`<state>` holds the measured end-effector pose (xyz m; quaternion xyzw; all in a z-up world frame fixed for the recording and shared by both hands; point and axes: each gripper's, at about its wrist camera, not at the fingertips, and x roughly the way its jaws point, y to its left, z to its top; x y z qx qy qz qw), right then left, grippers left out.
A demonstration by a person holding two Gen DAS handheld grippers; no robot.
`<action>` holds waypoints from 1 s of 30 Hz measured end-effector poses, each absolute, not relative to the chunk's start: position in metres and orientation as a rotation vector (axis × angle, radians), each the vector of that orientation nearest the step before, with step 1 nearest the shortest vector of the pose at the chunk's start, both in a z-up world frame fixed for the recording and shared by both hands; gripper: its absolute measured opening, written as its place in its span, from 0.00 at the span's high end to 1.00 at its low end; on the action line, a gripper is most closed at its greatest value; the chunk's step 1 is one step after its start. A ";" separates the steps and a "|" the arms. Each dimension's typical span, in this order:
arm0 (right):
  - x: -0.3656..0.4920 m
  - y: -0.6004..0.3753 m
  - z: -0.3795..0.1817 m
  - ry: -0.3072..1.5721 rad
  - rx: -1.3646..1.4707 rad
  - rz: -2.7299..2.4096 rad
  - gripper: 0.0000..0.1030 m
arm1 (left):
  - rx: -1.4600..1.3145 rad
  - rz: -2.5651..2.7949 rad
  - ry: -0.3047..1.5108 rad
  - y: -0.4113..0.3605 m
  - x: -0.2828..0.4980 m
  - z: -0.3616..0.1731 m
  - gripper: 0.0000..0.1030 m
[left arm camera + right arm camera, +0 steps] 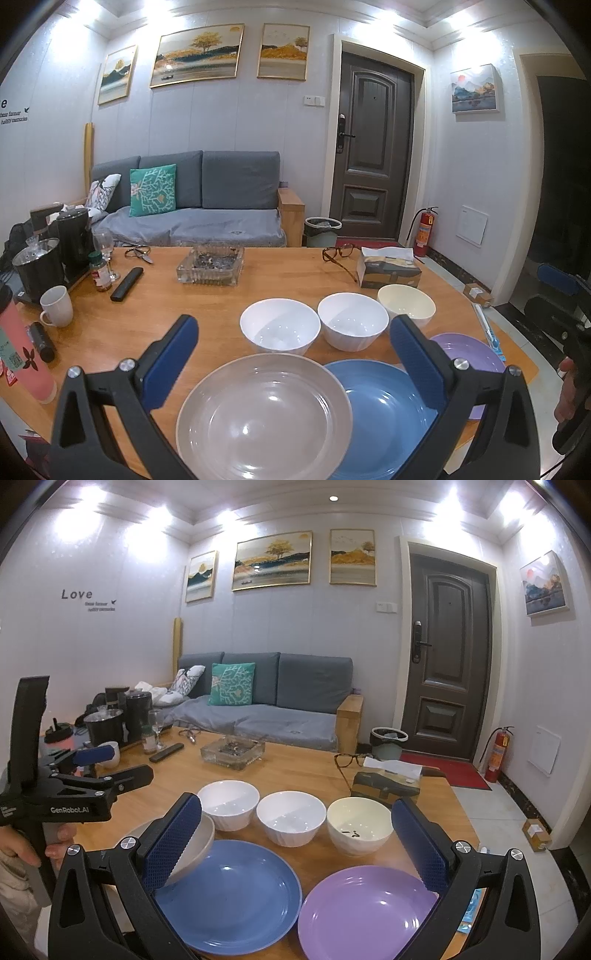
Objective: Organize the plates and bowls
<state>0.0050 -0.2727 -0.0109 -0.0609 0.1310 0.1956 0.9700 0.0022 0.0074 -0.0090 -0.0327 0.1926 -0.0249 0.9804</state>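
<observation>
On the wooden table [155, 314] lie a grey plate [264, 415], a blue plate [388, 406] and a purple plate [469, 350] in a front row. Behind them stand two white bowls [279, 325] [352, 319] and a cream bowl [406, 304]. My left gripper [293, 328] is open and empty above the grey plate. My right gripper [295, 812] is open and empty above the blue plate [229, 890] and purple plate [365, 912]. The bowls [228, 803] [290, 818] [359, 825] sit beyond it. The left gripper [110, 764] shows at the left.
A glass ashtray [210, 266], glasses [338, 254] and a tissue box [388, 271] lie further back. A remote [126, 283], white mug [56, 305], spice jar [99, 271], kettles [37, 266] and a pink bottle [22, 350] crowd the left side. A sofa [199, 199] stands behind.
</observation>
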 end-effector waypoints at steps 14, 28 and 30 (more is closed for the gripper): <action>0.002 -0.272 -0.013 0.254 -0.116 0.390 0.01 | -0.057 -0.058 0.385 0.007 0.000 -0.012 0.00; -0.002 -0.215 -0.009 0.302 -0.261 0.473 0.15 | -0.136 -0.086 0.429 0.059 0.000 -0.032 0.01; 0.008 -0.201 -0.016 0.344 -0.284 0.506 0.20 | -0.152 -0.061 0.468 0.075 0.003 -0.043 0.01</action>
